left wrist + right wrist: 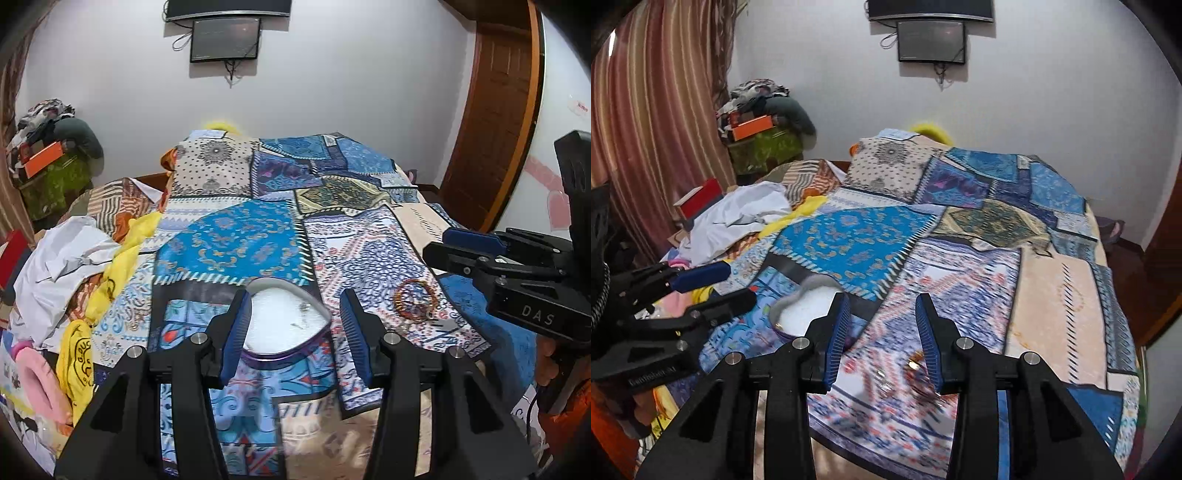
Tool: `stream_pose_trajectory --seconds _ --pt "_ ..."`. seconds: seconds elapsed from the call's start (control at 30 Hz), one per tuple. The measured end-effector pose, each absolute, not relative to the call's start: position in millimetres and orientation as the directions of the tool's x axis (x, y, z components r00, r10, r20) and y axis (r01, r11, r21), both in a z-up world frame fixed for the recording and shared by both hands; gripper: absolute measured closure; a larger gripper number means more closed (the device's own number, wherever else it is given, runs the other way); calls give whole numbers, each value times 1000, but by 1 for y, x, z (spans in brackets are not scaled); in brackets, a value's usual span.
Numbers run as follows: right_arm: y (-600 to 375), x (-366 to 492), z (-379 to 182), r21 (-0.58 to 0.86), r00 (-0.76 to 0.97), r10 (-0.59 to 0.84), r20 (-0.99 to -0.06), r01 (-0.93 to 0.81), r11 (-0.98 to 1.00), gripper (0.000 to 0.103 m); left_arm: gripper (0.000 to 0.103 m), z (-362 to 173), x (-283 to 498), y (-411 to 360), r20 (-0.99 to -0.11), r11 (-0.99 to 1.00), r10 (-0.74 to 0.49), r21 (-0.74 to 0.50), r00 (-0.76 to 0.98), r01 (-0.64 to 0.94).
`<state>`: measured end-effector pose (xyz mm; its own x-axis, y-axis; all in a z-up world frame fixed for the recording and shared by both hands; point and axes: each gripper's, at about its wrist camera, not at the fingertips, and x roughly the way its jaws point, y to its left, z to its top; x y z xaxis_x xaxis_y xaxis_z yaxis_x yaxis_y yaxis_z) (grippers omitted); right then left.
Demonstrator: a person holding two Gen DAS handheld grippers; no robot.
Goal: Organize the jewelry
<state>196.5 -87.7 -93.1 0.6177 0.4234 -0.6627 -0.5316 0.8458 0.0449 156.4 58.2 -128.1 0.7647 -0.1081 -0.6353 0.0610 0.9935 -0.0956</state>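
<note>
A heart-shaped purple jewelry box with a white lining lies open on the patterned bedspread; a small silver piece rests inside. My left gripper is open and empty, its fingers on either side of the box. A pile of orange and gold bangles with a small silver piece lies to the right of the box. My right gripper is open and empty, just above the blurred bangles. The box also shows in the right wrist view. The right gripper shows in the left wrist view, hovering beyond the bangles.
The patchwork bedspread covers the bed. Crumpled white cloth, yellow fabric and a pink item are piled along the left side. A stack of clothes and boxes stands by the striped curtain. A wooden door is at right.
</note>
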Motion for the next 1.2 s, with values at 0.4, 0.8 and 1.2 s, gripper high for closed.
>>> stream_pose_trajectory --seconds 0.4,0.8,1.2 --pt "-153 199 -106 75 635 376 -675 -447 891 67 52 -137 178 13 -669 990 -142 -92 729 109" --pt "-193 207 -130 128 599 368 -711 -405 905 67 51 -177 200 -26 -748 977 -210 -130 629 170" --pt "-186 206 -151 133 540 388 -747 -450 883 67 52 -203 207 -40 -771 970 -231 -137 593 200"
